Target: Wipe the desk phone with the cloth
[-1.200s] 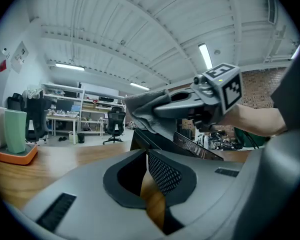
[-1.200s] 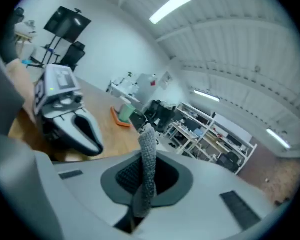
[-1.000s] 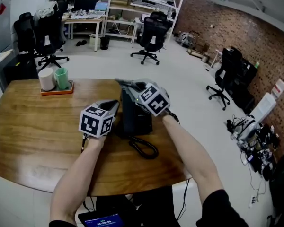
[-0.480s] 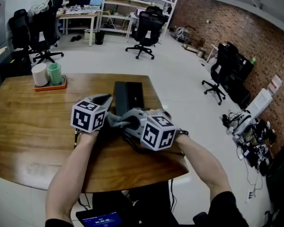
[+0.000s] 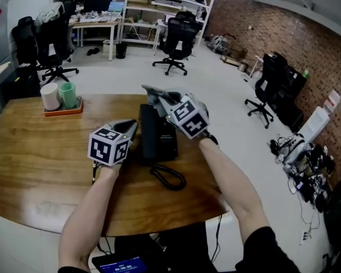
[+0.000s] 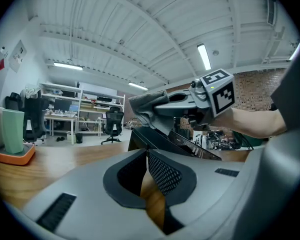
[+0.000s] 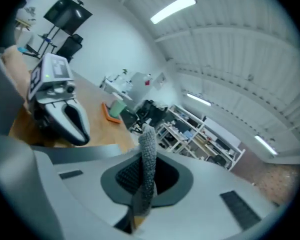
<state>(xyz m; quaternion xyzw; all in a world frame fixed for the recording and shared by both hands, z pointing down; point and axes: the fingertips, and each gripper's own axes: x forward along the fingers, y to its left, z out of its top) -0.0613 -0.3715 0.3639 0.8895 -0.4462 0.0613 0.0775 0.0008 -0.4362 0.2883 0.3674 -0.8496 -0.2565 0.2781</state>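
Observation:
A black desk phone [image 5: 157, 134] lies on the round wooden table [image 5: 40, 152], its coiled cord [image 5: 170, 176] trailing toward me. My right gripper [image 5: 161, 100] hovers over the phone's far end, shut on a grey cloth [image 5: 149, 91]. In the right gripper view the cloth [image 7: 148, 156] stands pinched between the jaws. My left gripper [image 5: 132, 127] sits at the phone's left side with its jaws shut and nothing between them. In the left gripper view the closed tips of that gripper [image 6: 148, 153] point at the phone [image 6: 190, 145], with the cloth [image 6: 150, 103] above it.
An orange tray [image 5: 62, 110] with a white and a green cup stands at the table's far left. The table's right edge runs close to the phone. Office chairs, desks and shelves fill the floor beyond.
The right gripper swept the cloth from the phone's far end to its near end and back to the far end. The left gripper stayed beside the phone.

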